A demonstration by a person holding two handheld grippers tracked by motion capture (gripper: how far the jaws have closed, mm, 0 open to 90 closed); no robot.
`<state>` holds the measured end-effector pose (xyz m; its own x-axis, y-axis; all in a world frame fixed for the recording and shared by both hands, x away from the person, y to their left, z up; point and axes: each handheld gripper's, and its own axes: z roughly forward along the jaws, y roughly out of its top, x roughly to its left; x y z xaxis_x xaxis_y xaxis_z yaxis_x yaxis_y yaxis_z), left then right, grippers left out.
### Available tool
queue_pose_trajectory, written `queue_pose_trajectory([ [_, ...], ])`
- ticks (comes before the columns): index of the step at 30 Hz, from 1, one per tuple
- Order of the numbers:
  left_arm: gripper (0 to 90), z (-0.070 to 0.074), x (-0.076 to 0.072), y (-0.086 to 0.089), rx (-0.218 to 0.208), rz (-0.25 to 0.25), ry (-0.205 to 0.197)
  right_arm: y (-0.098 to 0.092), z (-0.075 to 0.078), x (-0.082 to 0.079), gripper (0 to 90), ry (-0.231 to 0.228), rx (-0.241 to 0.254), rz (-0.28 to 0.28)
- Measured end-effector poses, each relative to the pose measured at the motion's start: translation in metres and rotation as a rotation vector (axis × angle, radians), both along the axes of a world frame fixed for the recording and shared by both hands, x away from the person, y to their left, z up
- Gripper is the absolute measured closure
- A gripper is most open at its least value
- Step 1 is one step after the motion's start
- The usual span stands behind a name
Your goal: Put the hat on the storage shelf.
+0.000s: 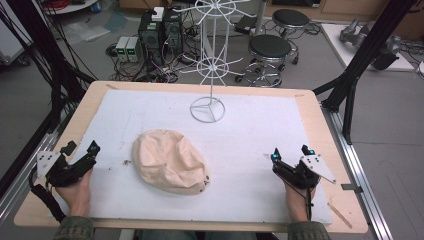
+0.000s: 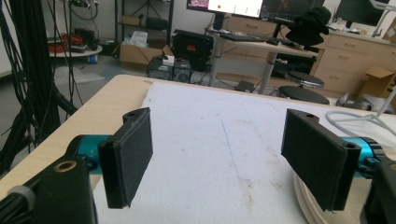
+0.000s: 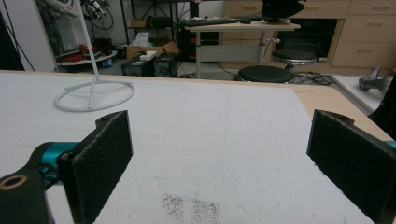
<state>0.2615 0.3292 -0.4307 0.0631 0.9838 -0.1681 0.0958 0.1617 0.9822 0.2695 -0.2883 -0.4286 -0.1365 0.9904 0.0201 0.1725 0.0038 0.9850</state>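
A peach fabric cap (image 1: 169, 161) lies crumpled on the white mat (image 1: 250, 130), left of centre. A white wire rack (image 1: 212, 60) stands on its ring base (image 1: 207, 109) at the far middle of the mat; the ring (image 3: 95, 95) is at the upper left of the right gripper view. My left gripper (image 1: 81, 148) rests at the mat's left edge, jaws wide apart and empty (image 2: 219, 158), with the cap's rim (image 2: 303, 200) just beside its right jaw. My right gripper (image 1: 290, 152) rests near the mat's right side, open with nothing between its jaws (image 3: 219, 163).
The wooden table (image 1: 320, 120) borders the mat on all sides. Black frame posts (image 1: 360, 60) stand at both table sides. Stools (image 1: 270, 47), computer boxes (image 1: 160, 30) and cables sit on the floor beyond the far edge.
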Motion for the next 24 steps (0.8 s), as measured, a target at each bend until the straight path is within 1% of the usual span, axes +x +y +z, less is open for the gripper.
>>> queue_pose_trajectory([
  [1, 24.9, 0.0008, -0.0013, -0.0005, 0.004, 0.002, -0.008, 0.0, 0.0, 0.0, 5.9, 0.0, 0.0, 0.0],
  [4, 25.0, 0.0012, -0.0021, -0.0004, 0.006, 0.004, -0.013, 0.0002, 0.0001, -0.0004, 5.9, 0.007, 0.009, 0.0],
  [5, 24.9, 0.0011, -0.0021, 0.0001, 0.006, 0.006, -0.012, -0.0001, 0.0, -0.0002, 5.9, 0.004, 0.003, 0.001],
  [14, 24.9, 0.0002, -0.0014, 0.0011, 0.0, 0.014, -0.004, -0.0004, -0.0003, 0.0005, 5.9, 0.004, 0.0, 0.004],
  [16, 24.9, 0.0, -0.0013, 0.0009, 0.002, 0.014, 0.001, -0.0001, -0.0004, 0.0004, 5.9, 0.008, 0.006, 0.003],
  [18, 24.9, 0.0003, -0.0016, 0.0005, 0.003, 0.014, -0.003, 0.0002, -0.0005, 0.0002, 5.9, 0.019, 0.011, 0.005],
  [20, 24.9, 0.0005, -0.0016, 0.0003, 0.001, 0.017, -0.003, -0.0002, -0.001, 0.0013, 5.9, 0.019, -0.002, 0.008],
  [21, 25.0, 0.0004, -0.0016, 0.0004, -0.001, 0.016, -0.004, 0.0003, -0.0011, 0.0013, 5.9, 0.024, 0.0, 0.007],
  [24, 24.9, 0.0005, -0.0016, 0.0005, -0.002, 0.017, -0.003, -0.0003, -0.0012, 0.0016, 5.9, 0.02, 0.0, 0.007],
])
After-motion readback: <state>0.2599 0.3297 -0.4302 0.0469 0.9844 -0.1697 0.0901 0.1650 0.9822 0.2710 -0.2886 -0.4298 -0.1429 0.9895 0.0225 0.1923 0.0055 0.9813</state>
